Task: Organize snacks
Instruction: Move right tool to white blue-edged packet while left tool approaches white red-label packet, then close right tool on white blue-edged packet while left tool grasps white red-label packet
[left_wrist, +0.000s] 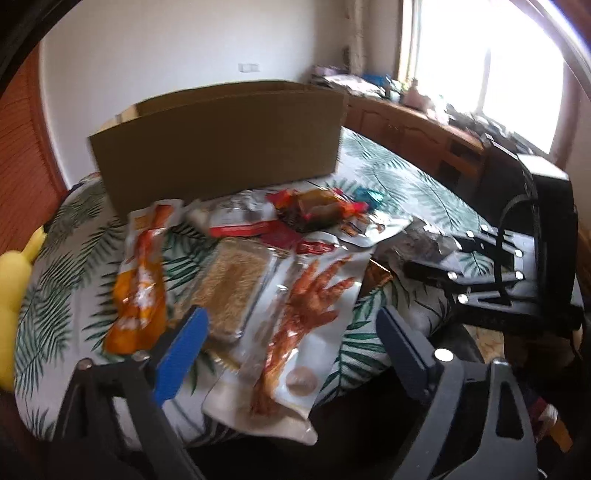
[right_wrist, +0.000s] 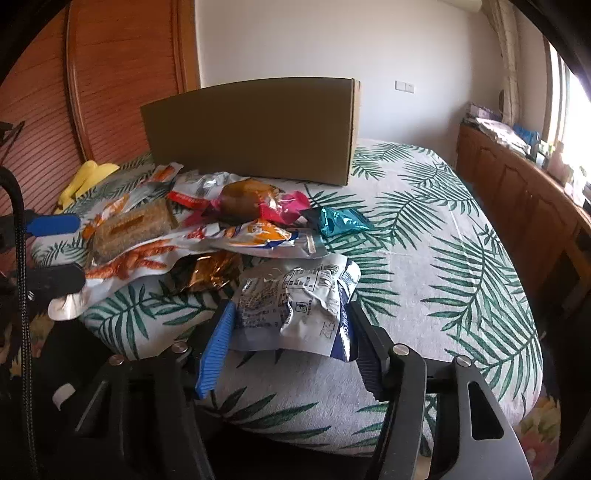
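Right tool (right_wrist: 290, 345) grasps a crinkled white-and-blue snack packet (right_wrist: 295, 304) between its pads, at 6 o'clock of the snack pile on the leaf-print bed (right_wrist: 424, 229). Left tool (left_wrist: 291, 350) is released, jaws spread wide over the chicken-feet pouch (left_wrist: 295, 317), nothing held. The remaining snacks lie heaped just in front of the cardboard box (right_wrist: 255, 129), which stands at 12 o'clock.
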